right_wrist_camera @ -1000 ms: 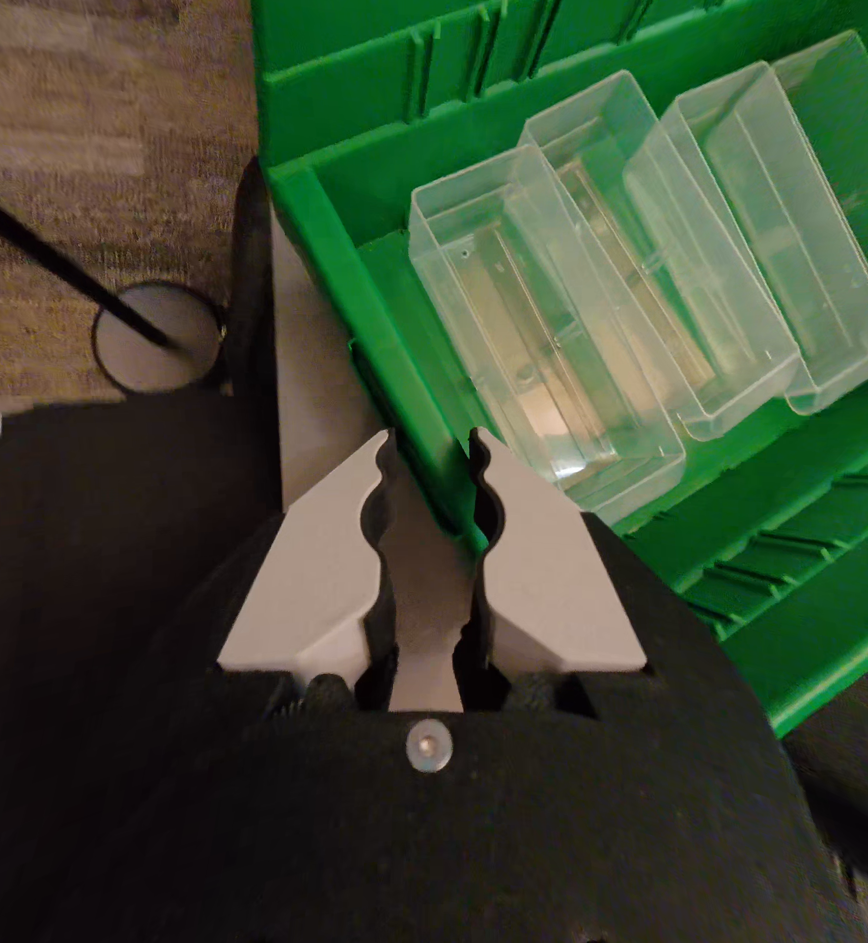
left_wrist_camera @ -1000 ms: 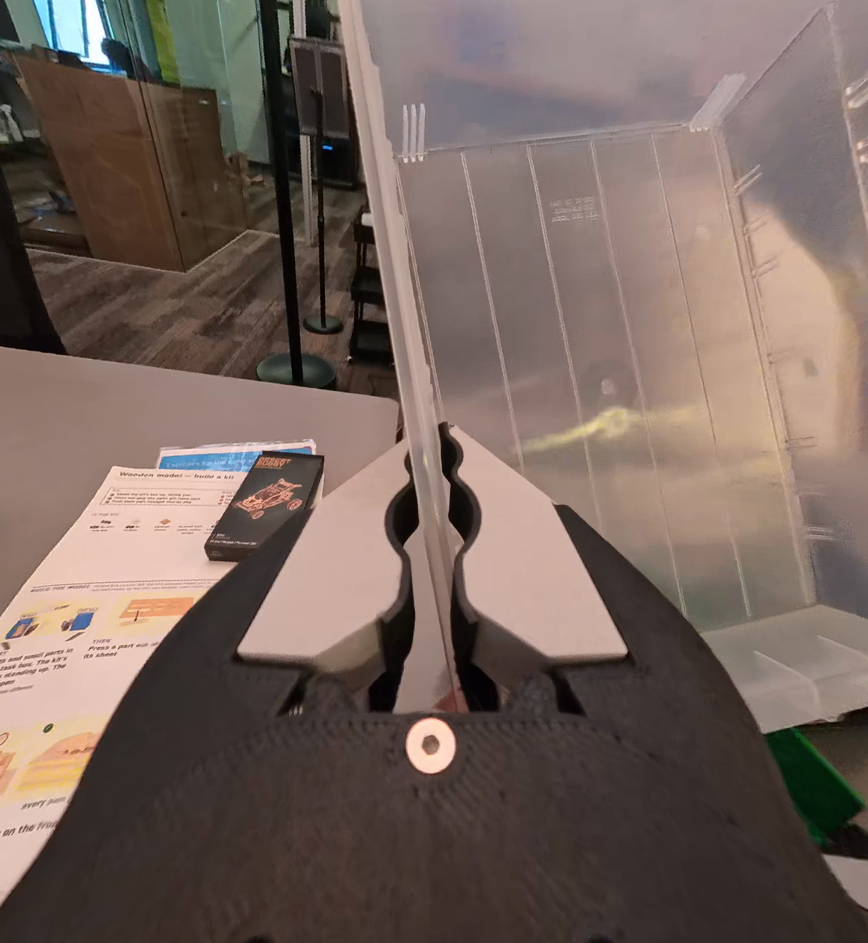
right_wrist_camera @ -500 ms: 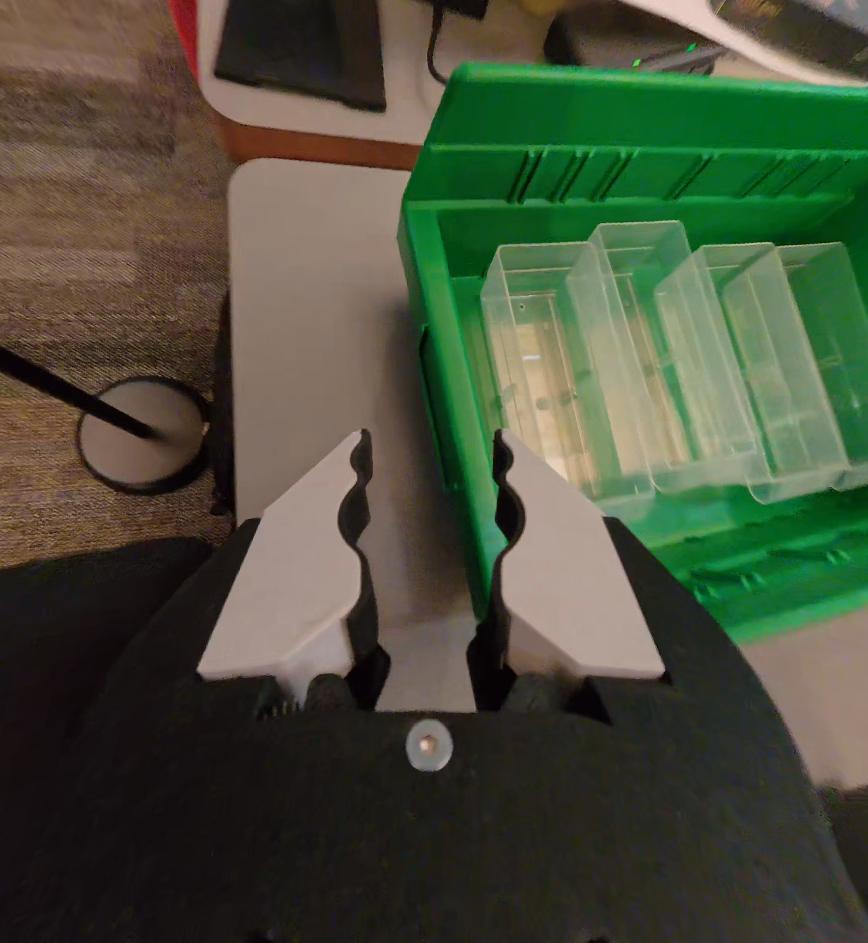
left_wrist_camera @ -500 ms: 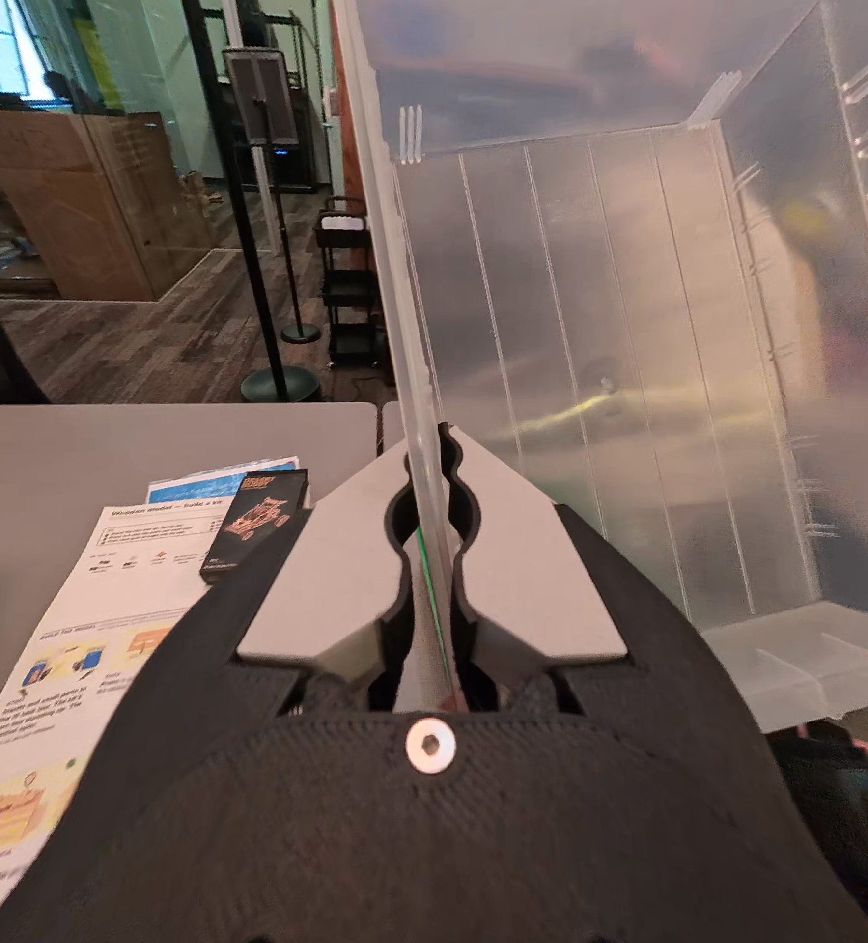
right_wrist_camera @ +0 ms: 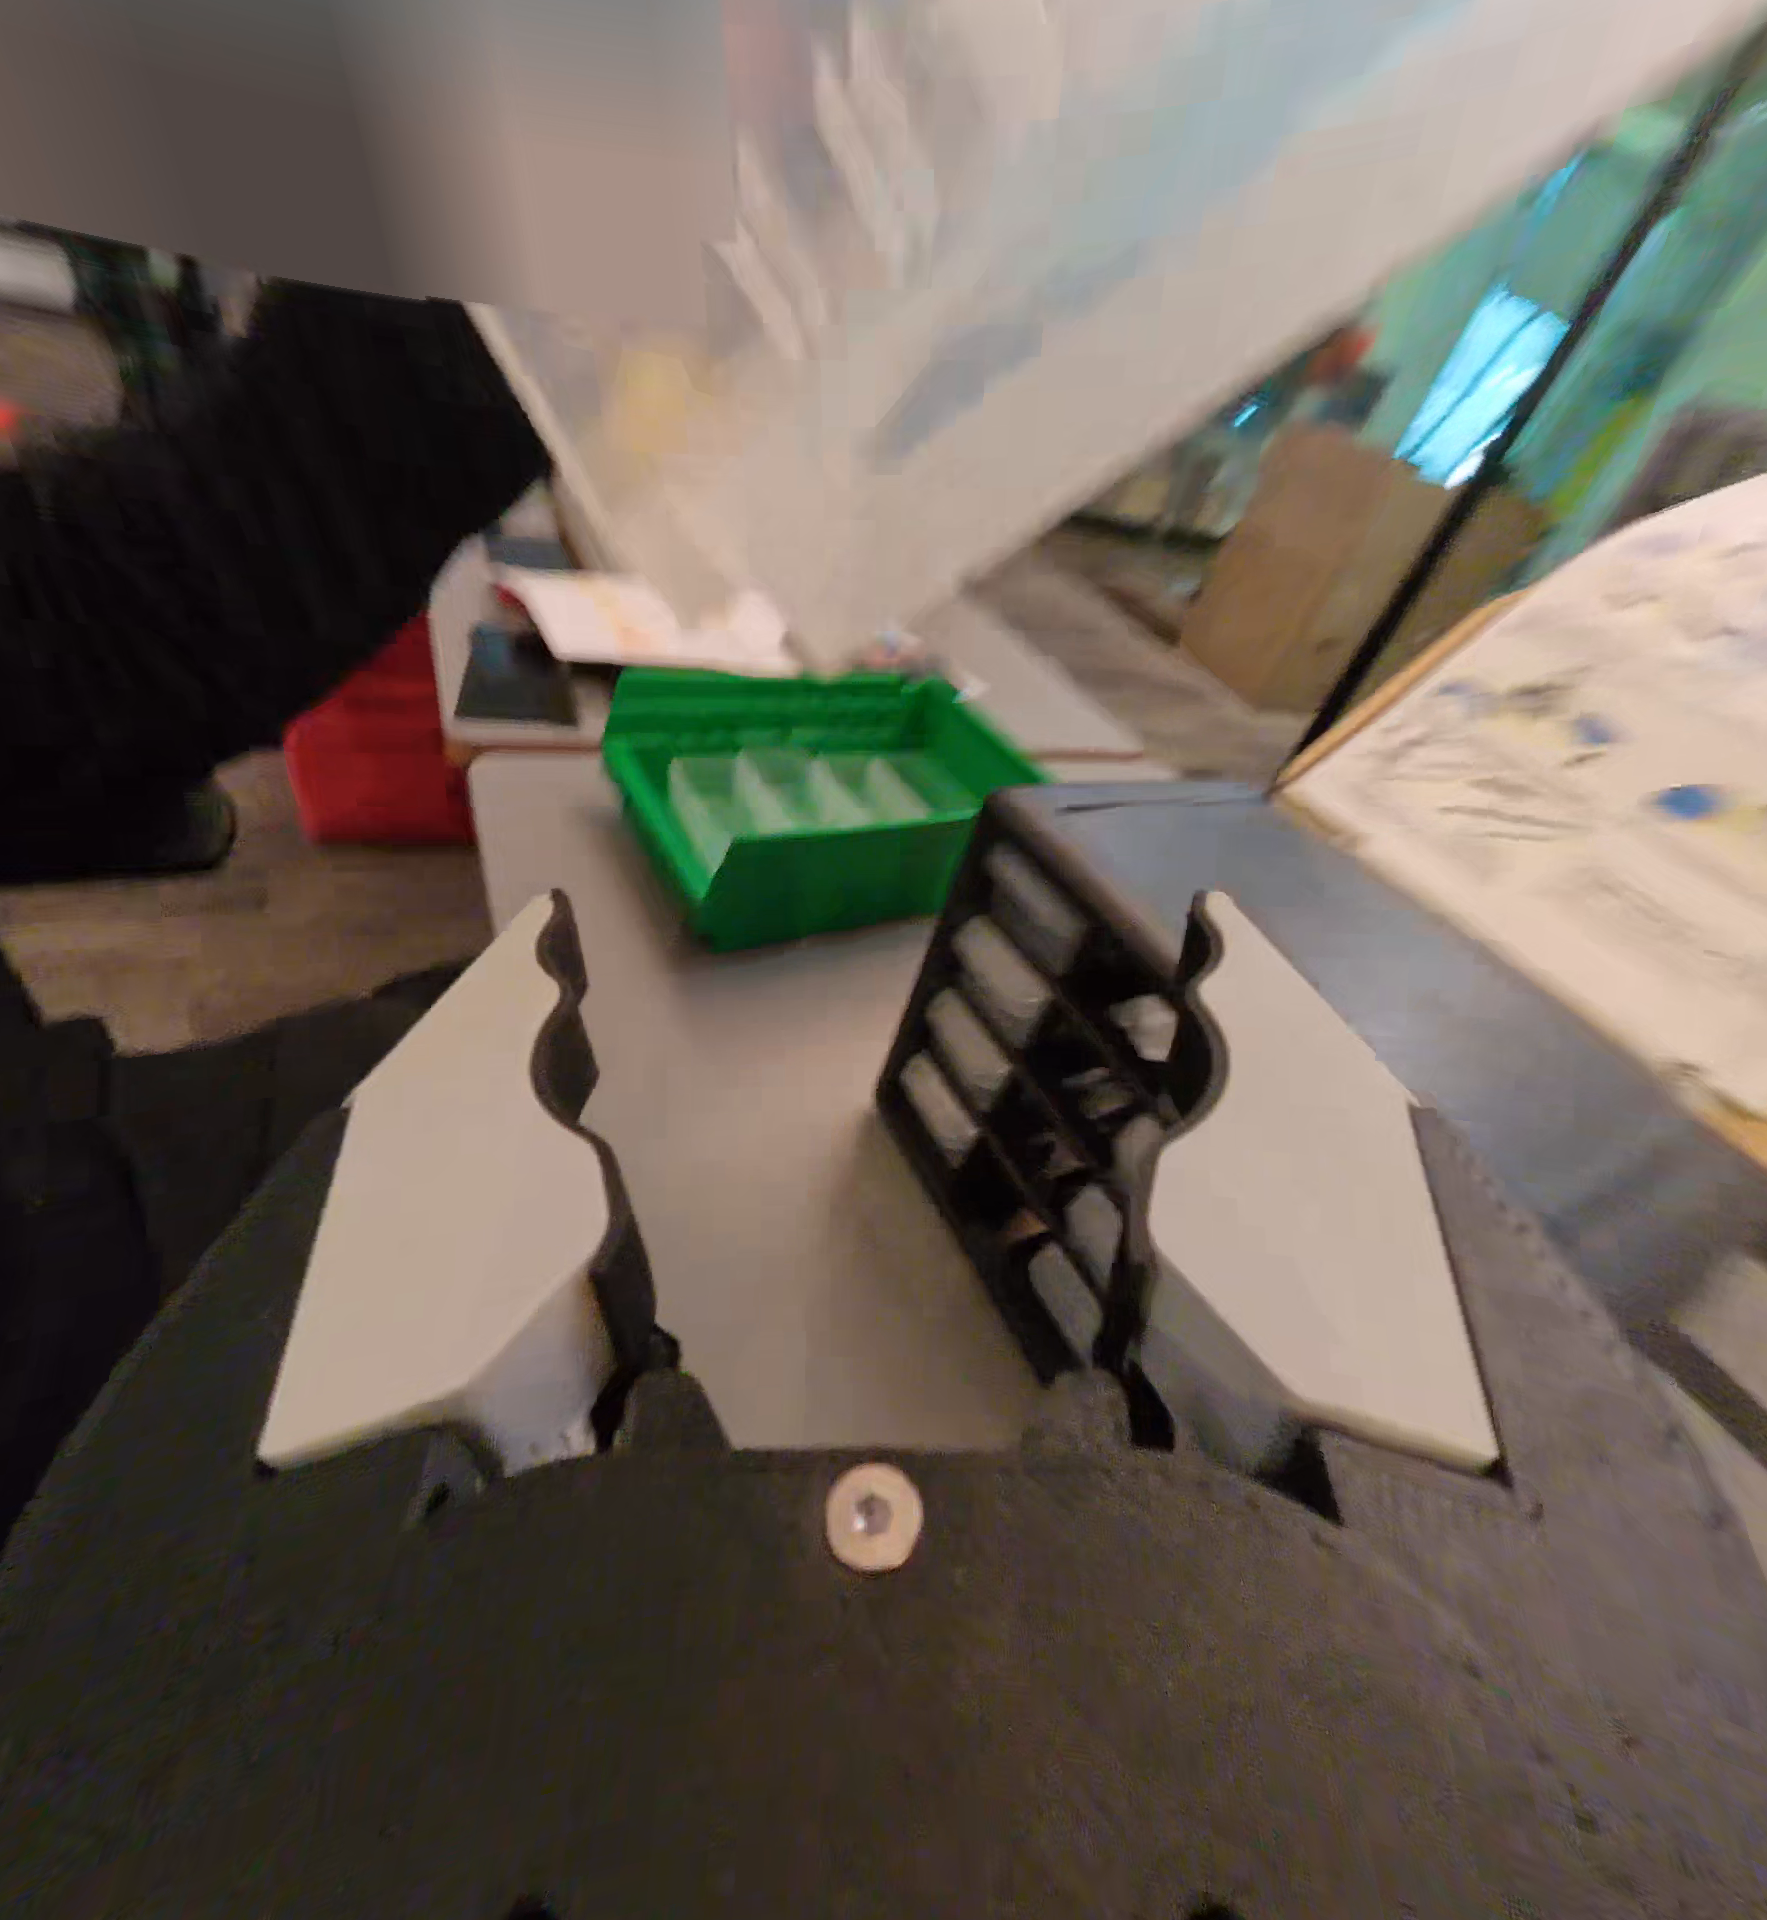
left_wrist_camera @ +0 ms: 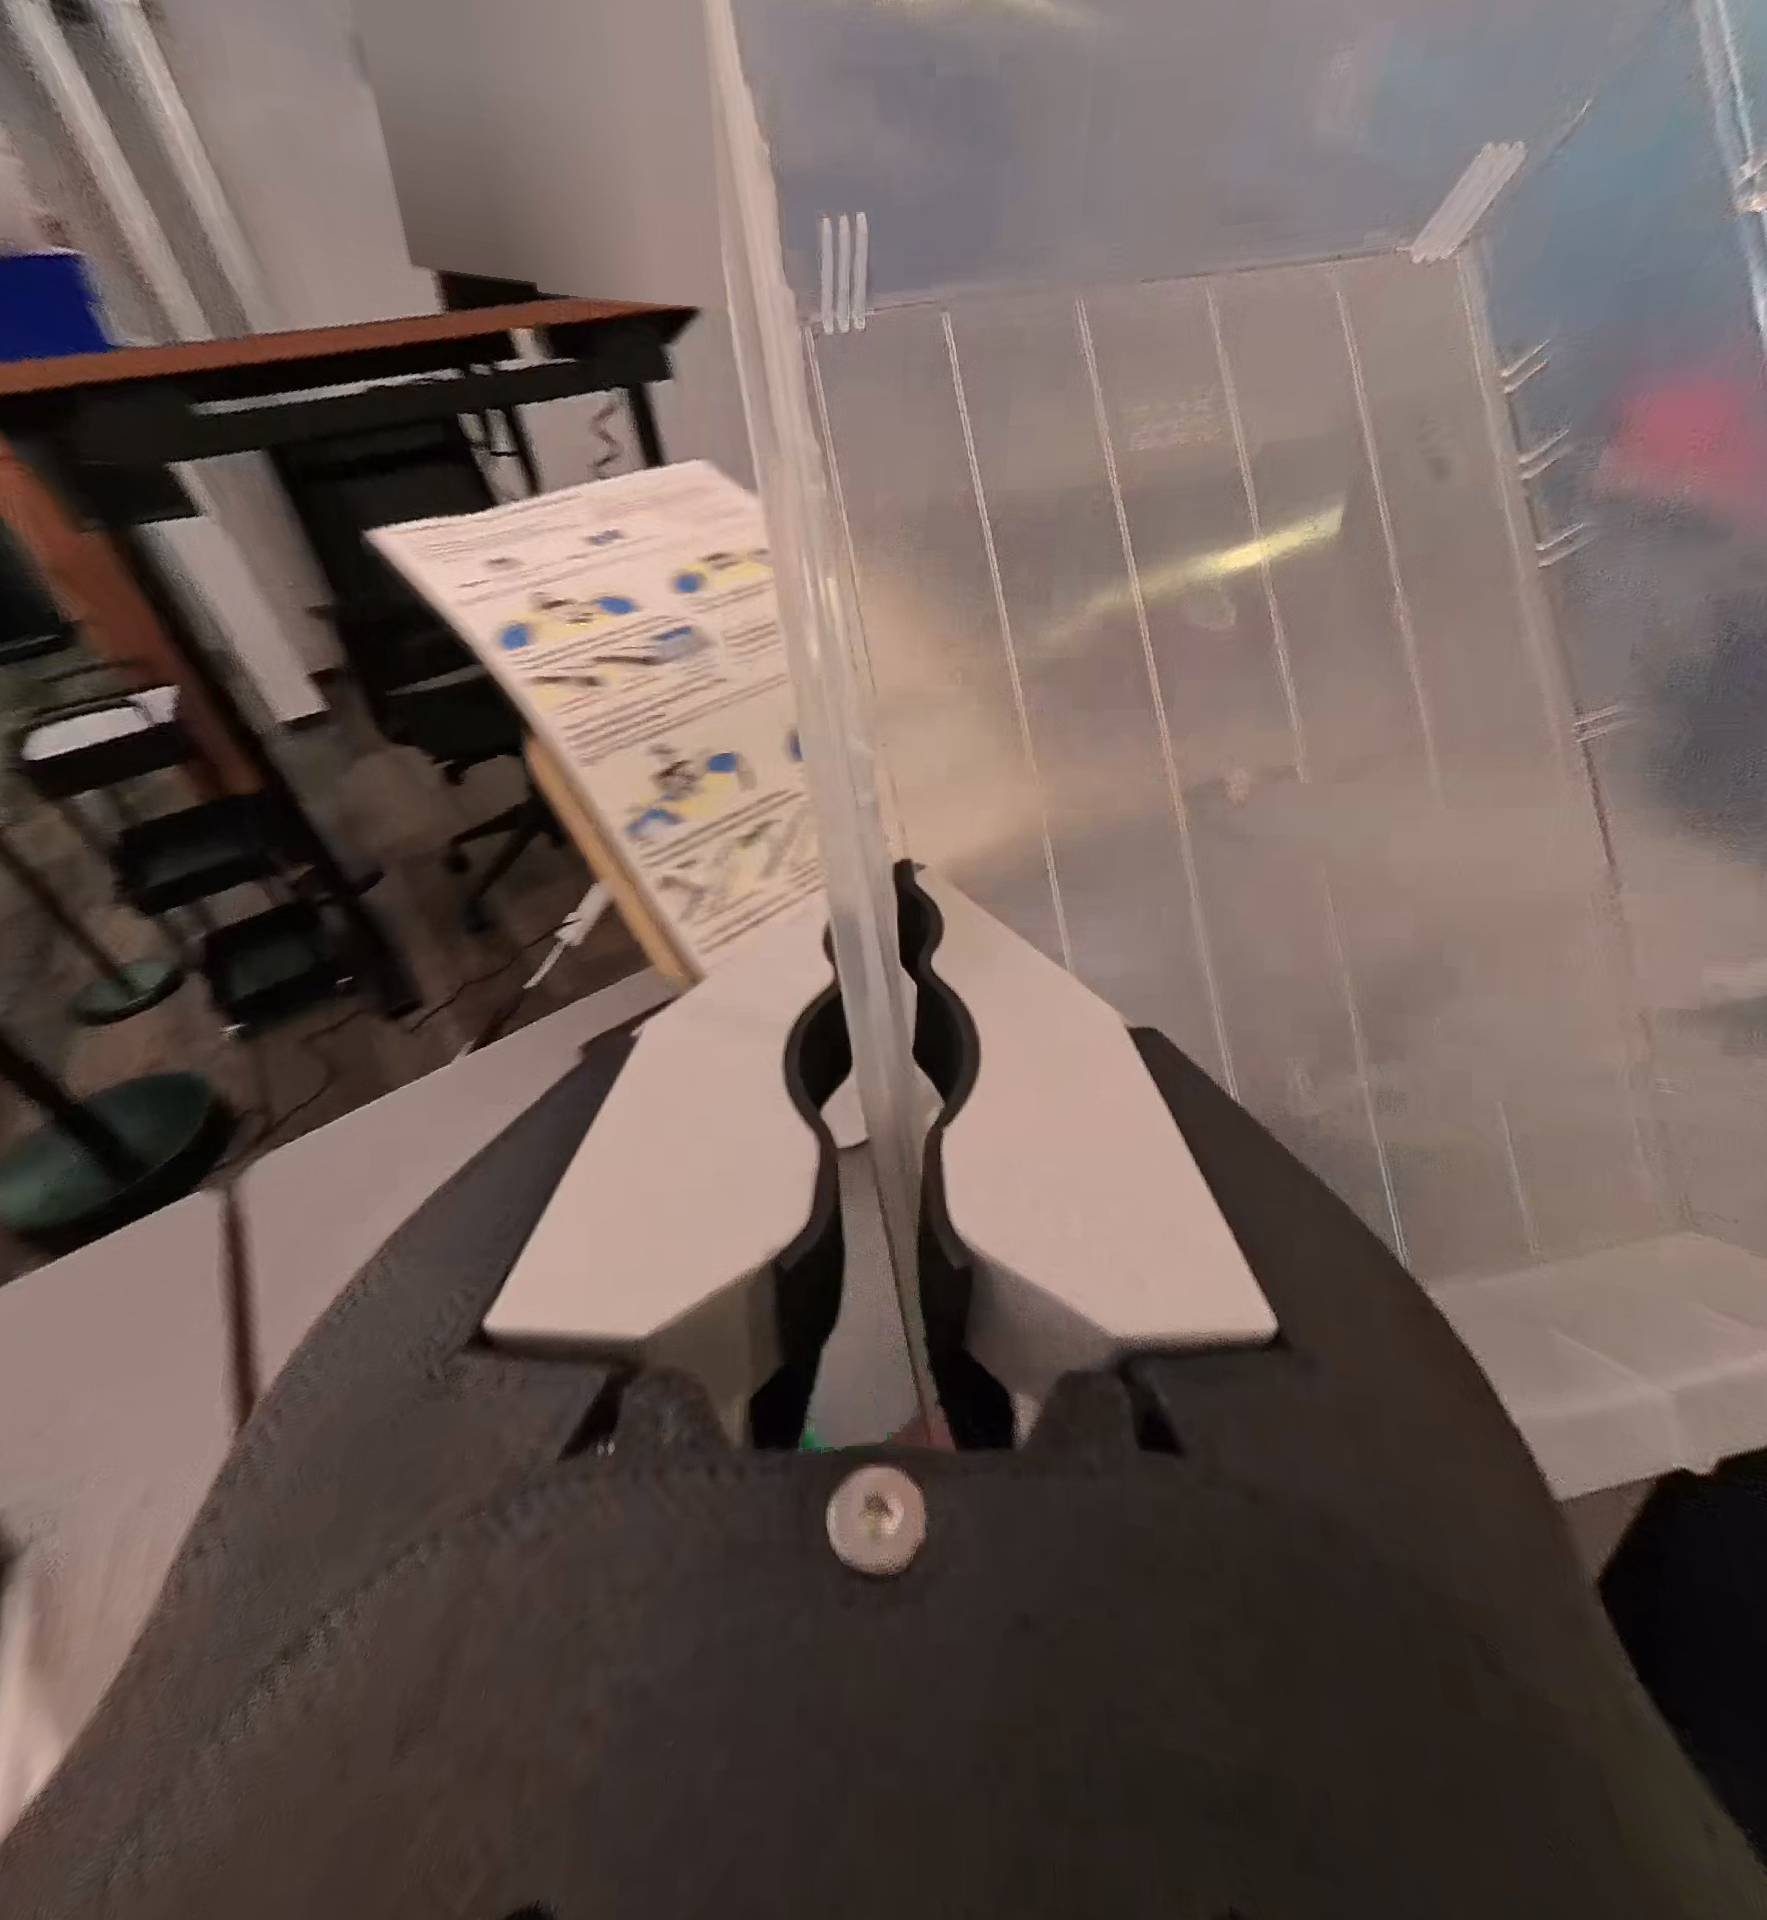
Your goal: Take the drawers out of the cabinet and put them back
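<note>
My left gripper (left_wrist_camera: pixel 874 914) is shut on the thin side wall of a clear plastic drawer (left_wrist_camera: pixel 1274 727) and holds it up in the air, its open inside filling the right half of the left wrist view. My right gripper (right_wrist_camera: pixel 881 914) is wide open and empty above the grey table (right_wrist_camera: pixel 754 1143). The black cabinet (right_wrist_camera: pixel 1170 862) stands just ahead of it on the right, its front grid of small drawers (right_wrist_camera: pixel 1004 1039) facing left, some slots dark. Beyond it a green bin (right_wrist_camera: pixel 806 873) holds several clear drawers (right_wrist_camera: pixel 806 795) in a row.
A tilted board with an instruction sheet (right_wrist_camera: pixel 1585 779) stands right of the cabinet; it also shows in the left wrist view (left_wrist_camera: pixel 630 665). A red bin (right_wrist_camera: pixel 380 769) sits on the floor. A person in black (right_wrist_camera: pixel 183 520) is at left. Pole stands (left_wrist_camera: pixel 100 1153) are on the floor.
My left gripper has swung away from the table's papers toward the board, still holding the clear drawer. My right gripper has opened wider, left the green bin and now faces the cabinet.
</note>
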A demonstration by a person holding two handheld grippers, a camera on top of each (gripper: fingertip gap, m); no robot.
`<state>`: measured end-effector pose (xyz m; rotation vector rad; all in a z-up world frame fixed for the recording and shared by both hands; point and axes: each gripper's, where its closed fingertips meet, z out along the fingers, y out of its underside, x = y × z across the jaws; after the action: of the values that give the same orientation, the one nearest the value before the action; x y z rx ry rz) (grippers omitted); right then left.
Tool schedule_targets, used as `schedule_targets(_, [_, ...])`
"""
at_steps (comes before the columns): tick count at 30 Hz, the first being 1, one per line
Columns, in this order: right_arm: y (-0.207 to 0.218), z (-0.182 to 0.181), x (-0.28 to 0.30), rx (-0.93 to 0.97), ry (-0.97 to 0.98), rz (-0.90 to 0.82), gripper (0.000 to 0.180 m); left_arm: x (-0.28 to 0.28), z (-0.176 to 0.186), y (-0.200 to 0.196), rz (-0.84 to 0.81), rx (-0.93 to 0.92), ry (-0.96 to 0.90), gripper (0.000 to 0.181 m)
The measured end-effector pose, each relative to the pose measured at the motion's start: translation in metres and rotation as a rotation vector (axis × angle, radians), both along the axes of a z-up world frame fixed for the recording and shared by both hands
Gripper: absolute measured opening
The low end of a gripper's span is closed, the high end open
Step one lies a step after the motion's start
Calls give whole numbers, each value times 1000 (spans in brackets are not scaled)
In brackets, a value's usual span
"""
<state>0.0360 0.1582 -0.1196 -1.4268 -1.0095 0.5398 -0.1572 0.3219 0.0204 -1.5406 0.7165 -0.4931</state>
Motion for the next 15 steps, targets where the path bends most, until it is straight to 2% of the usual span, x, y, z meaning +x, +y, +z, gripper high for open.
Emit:
schedule_targets(3, [-31, 54, 64, 143, 142, -138, 118, 89, -13, -2, -105, -22, 9, 2])
schedule_targets(6, [-62, 80, 104, 281, 179, -295, 123, 186, -26, -10, -224, -46, 9, 2])
schedule_targets(10, [-79, 67, 137, 348, 111, -459, 125, 305, -51, -28, -354, -104, 30, 2])
schedule_targets(11, [-79, 63, 151, 338, 126, -511, 120, 330, -60, -35, -380, -124, 43, 2])
schedule_targets(13, [-77, 60, 186, 346, 176, -652, 124, 373, -74, -47, -389, -115, 97, 2])
schedule_targets(15, [-75, 53, 223, 338, 196, -782, 109, 411, -88, -52, -409, -140, 99, 3])
